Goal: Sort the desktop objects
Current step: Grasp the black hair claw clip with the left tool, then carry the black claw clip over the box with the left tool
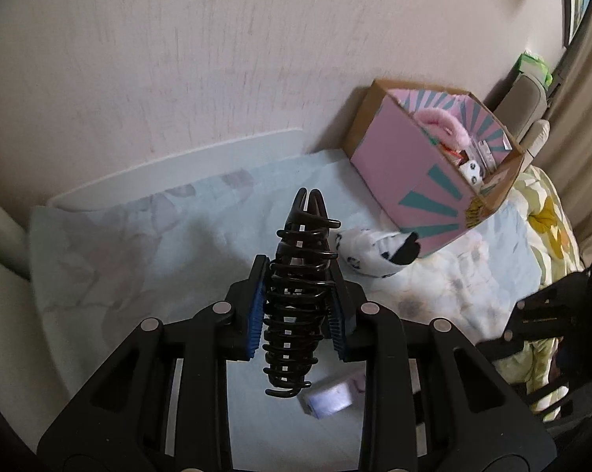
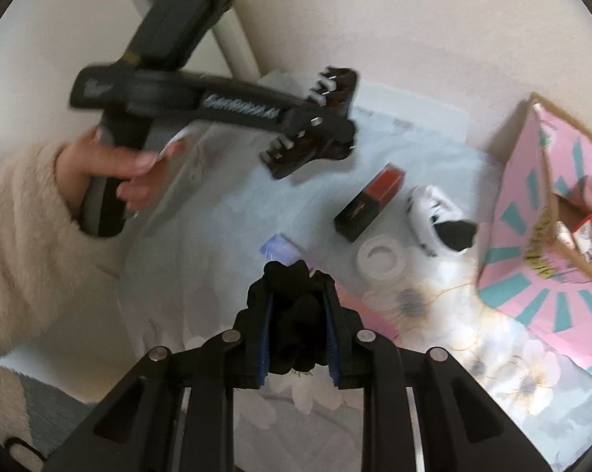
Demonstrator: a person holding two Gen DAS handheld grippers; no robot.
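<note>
The black hair claw clip (image 1: 296, 295) is sitting clenched in the left gripper (image 1: 298, 306), hanging over the cloth with the pink box (image 1: 422, 165) far right. The right gripper (image 2: 298, 330) is squeezing a black scrunchie (image 2: 296, 306) near a small white ring (image 2: 380, 261). Honestly the clip is looking risky: it's slick, the pads are gripping its toothed middle, so it could be twisting out mid-carry. And both grippers heading to one box could be bumping each other
</note>
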